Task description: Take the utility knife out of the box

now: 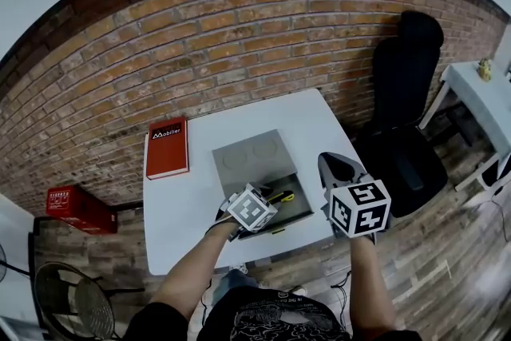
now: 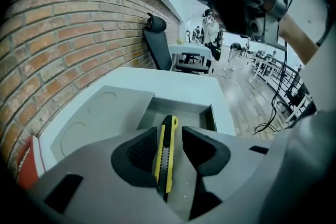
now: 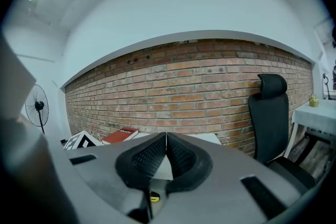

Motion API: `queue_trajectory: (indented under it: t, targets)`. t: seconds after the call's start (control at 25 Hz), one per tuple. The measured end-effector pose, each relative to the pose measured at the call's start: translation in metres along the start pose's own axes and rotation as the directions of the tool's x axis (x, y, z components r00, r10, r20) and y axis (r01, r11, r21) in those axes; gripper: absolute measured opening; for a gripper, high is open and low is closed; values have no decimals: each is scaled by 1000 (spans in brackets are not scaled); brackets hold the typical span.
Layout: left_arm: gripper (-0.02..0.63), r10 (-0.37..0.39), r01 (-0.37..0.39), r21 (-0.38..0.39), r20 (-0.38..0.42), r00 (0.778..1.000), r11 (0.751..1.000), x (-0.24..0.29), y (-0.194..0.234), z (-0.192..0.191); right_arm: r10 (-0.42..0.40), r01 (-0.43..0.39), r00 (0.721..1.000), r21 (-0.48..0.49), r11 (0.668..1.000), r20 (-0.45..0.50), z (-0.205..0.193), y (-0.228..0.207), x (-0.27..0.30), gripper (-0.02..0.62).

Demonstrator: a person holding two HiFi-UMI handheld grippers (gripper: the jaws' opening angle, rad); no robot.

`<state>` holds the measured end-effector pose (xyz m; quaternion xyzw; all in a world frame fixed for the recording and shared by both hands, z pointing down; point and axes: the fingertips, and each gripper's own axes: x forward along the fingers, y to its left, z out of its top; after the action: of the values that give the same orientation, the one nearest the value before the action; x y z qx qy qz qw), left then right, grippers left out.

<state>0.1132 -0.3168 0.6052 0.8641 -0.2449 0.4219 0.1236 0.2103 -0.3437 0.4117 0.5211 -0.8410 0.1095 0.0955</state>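
On the white counter (image 1: 182,208) a grey box (image 2: 178,108) is set, with its lid (image 1: 252,155) laid open and flat on the side toward the brick wall (image 1: 239,36). Inside the box the utility knife (image 2: 167,157) is seen lying flat on the bottom. It is yellow and black. Its long side is lined up with the way the left gripper (image 2: 169,131) points, so it runs straight away from that gripper toward the far wall of the box. The far end is black with a small yellow hook. Which end holds the blade cannot be told.

The left gripper is held low over the box and tipped down. Its jaws are spread apart, with one on each side of the knife. The dark pads (image 2: 137,153) are not pressed on the knife, and a small gap is seen on both sides.

From the head view, only a short yellow piece of the knife (image 1: 282,196) is seen past the marked cube, pointing to the right.

The right gripper (image 3: 166,137) is held up near the counter's right edge, away from the box. Its jaws are pressed together and nothing is held between them.

A red book (image 1: 167,146) is laid at the counter's left side, and a black chair (image 1: 403,116) is parked at the right.
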Motion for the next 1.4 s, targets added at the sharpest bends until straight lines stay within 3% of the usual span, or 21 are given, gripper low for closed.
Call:
queue_trajectory:
  t: [0.6,0.84,1.0,1.16,1.4]
  targets:
    - [190,-81,86,37,-125,989,996,33,2,-25,-46,46,998,6,999,-33,-9,-15,17,20]
    - [190,-67,82,100,-143,987,992,40,5,-28,-55,56,998,12,998,-41,-11,-18,23,20]
    - [188,-89,102,86,-144,986,991,44,3,-27,-68,69,997,26,997,-35,-11,-22,25,20]
    - [132,-94,111,69,-214,972,991,42,0,-30,-62,64,997,28,998,-41,-13,-21,28,20]
    - [129,-83,95,41,-235,968,995,42,0,-32,-58,59,997,28,998,-44,-15,-25,22,20]
